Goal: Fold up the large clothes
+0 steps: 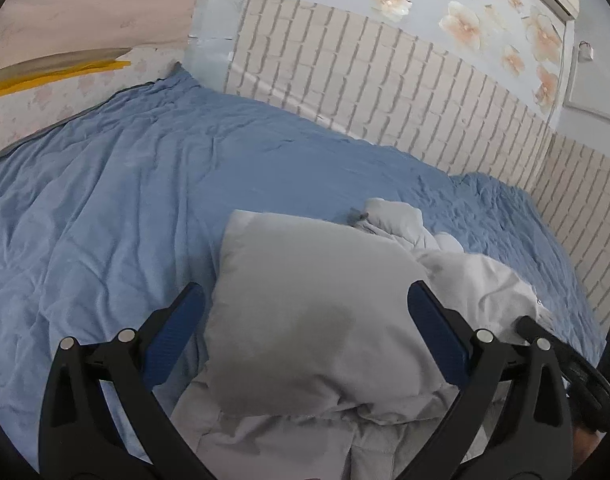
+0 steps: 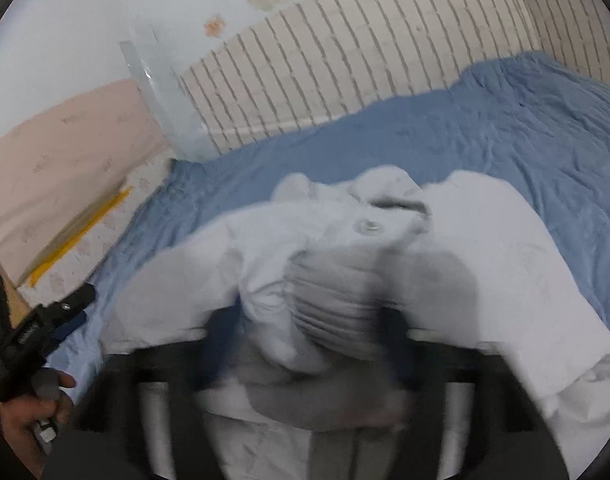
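Left claw (image 1: 305, 320): blue-padded fingers (image 1: 177, 332) spread wide apart, holding nothing. They straddle a folded-over panel of the pale grey padded jacket (image 1: 305, 300), which lies just ahead of and below the fingertips. Cannot tell whether the pads touch the cloth.

Right claw (image 2: 309, 320): view badly motion-blurred. A ribbed cuff or hem of the jacket (image 2: 333, 300) bunches up right at the fingers, which suggests a clamp on it, but I cannot tell for certain whether the fingers are together. A snap button (image 2: 369, 225) sits just ahead of the bunched part. A sleeve or panel lies off to the right of this claw; more fabric spreads to its left.

Step, as I judge it: mid-fold. One panel is already laid over the body; the right side seems to be carrying a cuff or hem across. Not near done, since the far end of the garment beyond the left claw is rumpled.

Next move likely calls for the left claw to press or pin the folded panel while the right lays its piece flat, then smoothing. Puffy fill may spring back.

Surface: blue bedsheet (image 1: 125, 200), wrinkled, soft, extending ahead and to both sides of the claws.

Room: brick-pattern wall panel (image 1: 365, 92) beyond the bed, flower stickers (image 1: 463, 24) above it. The person's left hand (image 2: 29, 416) shows at the lower left of the right view.
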A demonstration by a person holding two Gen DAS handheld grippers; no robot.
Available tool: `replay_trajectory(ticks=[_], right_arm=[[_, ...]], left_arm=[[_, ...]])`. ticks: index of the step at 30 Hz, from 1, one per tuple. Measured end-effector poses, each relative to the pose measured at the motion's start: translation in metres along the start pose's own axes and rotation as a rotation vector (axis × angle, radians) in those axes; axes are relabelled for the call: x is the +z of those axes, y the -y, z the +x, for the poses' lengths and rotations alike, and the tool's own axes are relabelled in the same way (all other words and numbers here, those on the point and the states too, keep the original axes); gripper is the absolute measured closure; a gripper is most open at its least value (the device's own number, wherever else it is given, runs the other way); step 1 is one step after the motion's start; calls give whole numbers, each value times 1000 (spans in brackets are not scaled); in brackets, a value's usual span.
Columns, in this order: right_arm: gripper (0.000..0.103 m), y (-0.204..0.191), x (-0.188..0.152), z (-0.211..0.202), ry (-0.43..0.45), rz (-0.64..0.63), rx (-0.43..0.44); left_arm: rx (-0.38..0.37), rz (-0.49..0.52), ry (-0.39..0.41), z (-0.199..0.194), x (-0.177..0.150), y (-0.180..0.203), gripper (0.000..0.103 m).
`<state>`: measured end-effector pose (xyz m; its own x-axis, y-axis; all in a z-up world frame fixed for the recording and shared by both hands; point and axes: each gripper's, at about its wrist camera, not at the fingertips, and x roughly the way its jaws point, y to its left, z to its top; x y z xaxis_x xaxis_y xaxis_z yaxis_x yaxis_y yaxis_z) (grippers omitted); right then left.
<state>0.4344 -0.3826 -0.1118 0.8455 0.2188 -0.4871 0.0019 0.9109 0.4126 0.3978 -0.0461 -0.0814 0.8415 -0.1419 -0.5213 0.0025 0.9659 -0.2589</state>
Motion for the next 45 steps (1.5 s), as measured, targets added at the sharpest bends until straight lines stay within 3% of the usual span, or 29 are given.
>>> replay_trajectory(ticks=[1,4,7,10,12,14,16,18,21,23,25,28,30,32,33,38,45], right_arm=[[74,0,-1,0,-1,-9,7],[94,-8,2,-9,23,-67,-23],[97,-7,8,-28,87,-102,-120],[97,4,15,-46,131,-146,-292],[96,21,18,-51,120,-110,-368],[82,48,16,-37,4,-75,-422],[29,65,10,-30,-44,-30,-463],[16,73,11,-37,-25,11,-490],[12,58,23,-60,90,-23,-510],[2,37,29,-75,201,-69,-496],[2,21,31,-71,225,-118,-490],[2,2,25,-40,152,-223,-505],[2,9,18,-14,56,-239,-550],[1,20,13,10,-70,-229,-537],[1,24,10,13,-89,-226,-533],[1,27,4,24,-110,-251,-583],[1,33,-4,24,-114,-221,-561]], left_arm=[[-4,-2,-9,3,-1,1,3],[9,5,-15,8,-1,-3,3],[37,25,0,5,-4,-6,3],[45,19,17,-2,1,-7,3],[41,27,20,-2,0,-5,3],[36,51,-13,7,-3,0,3],[38,89,-81,26,-11,8,3],[59,139,-168,48,-23,15,3],[97,141,-152,47,-20,17,3],[103,110,-63,32,-7,17,3],[89,95,-3,24,2,23,3],[67,143,-10,36,1,40,3],[77,196,-114,65,-12,48,3],[42,141,-169,82,-26,37,3],[24,95,-185,85,-27,28,3],[61,129,-196,92,-34,29,3],[61,127,-203,94,-38,29,3]])
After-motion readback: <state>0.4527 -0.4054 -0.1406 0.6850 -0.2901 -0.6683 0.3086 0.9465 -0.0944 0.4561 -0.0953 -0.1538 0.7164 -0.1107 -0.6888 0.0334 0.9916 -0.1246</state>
